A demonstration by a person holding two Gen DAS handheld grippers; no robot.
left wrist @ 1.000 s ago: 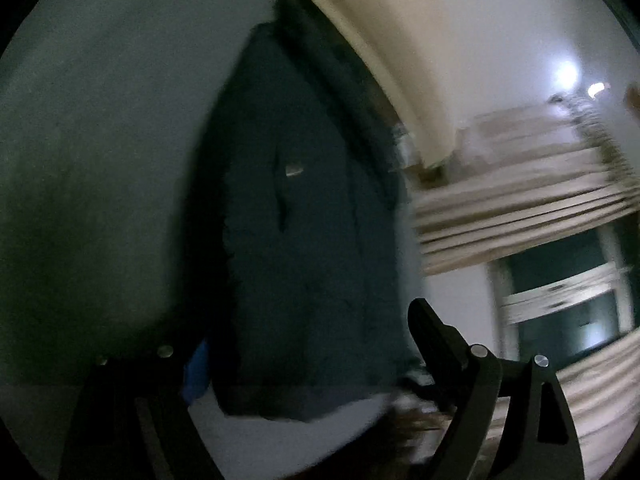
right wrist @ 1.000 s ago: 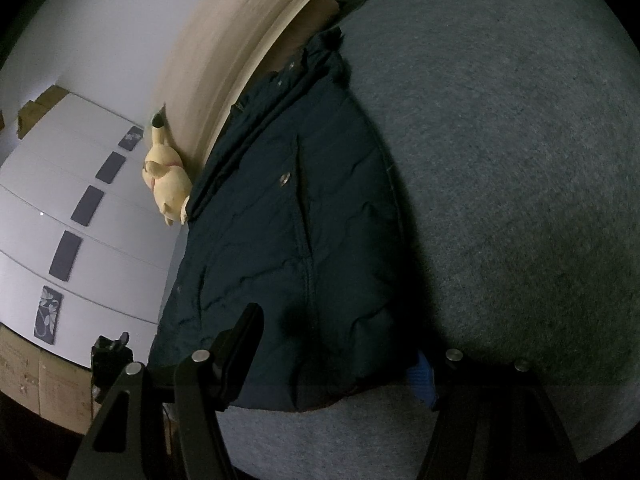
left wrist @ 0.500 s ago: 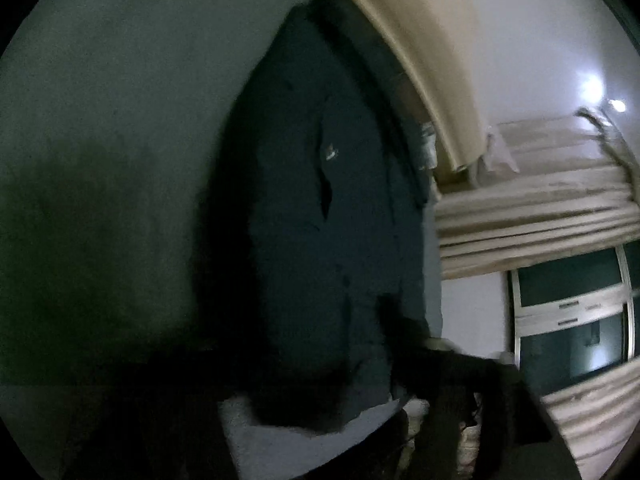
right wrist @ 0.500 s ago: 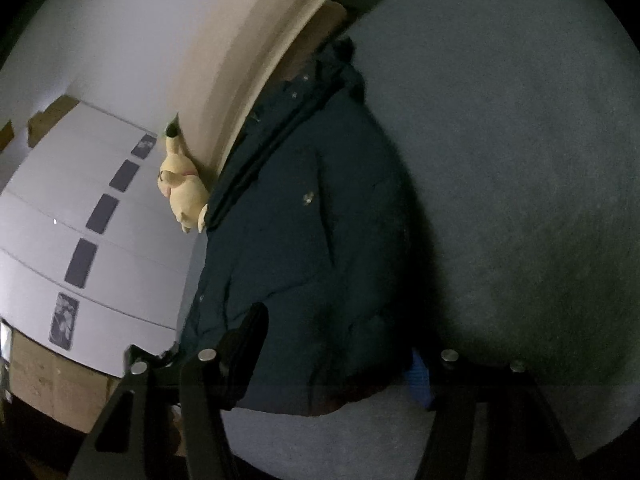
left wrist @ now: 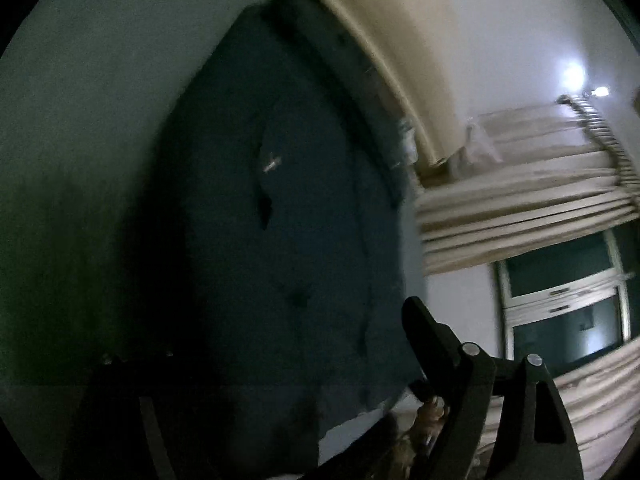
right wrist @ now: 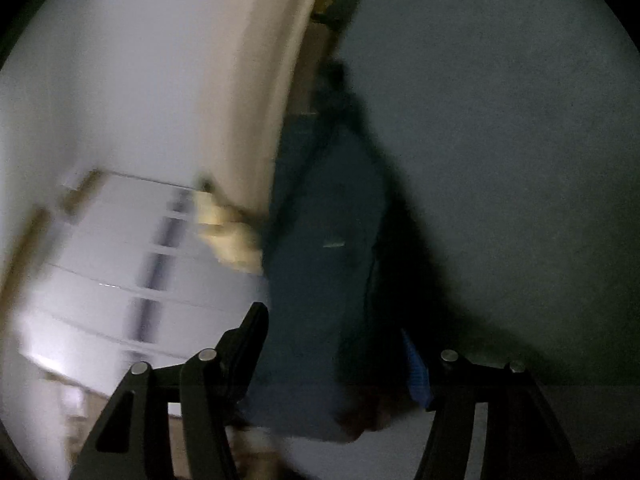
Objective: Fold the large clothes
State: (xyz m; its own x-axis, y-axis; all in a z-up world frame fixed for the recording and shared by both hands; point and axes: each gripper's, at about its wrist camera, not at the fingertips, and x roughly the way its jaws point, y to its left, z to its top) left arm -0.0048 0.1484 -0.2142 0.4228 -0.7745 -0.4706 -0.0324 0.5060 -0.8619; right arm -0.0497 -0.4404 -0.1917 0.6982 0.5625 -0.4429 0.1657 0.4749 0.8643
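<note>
One dark jacket (left wrist: 288, 208) on grey bedding (left wrist: 100, 120); any labelling is too blurred to read.

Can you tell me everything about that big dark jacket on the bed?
The dark navy padded jacket looks puffy and quilted. It lies spread flat on a grey bed cover, collar toward the beige headboard, hem nearest the cameras. A small shiny snap or zip pull glints on its front. Nothing is gripping it.

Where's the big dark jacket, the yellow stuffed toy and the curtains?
jacket (left wrist: 304, 216): left wrist view, middle of its front panel.
yellow stuffed toy (right wrist: 228, 236): right wrist view, its blurred body.
curtains (left wrist: 520, 192): left wrist view, the folds.
</note>
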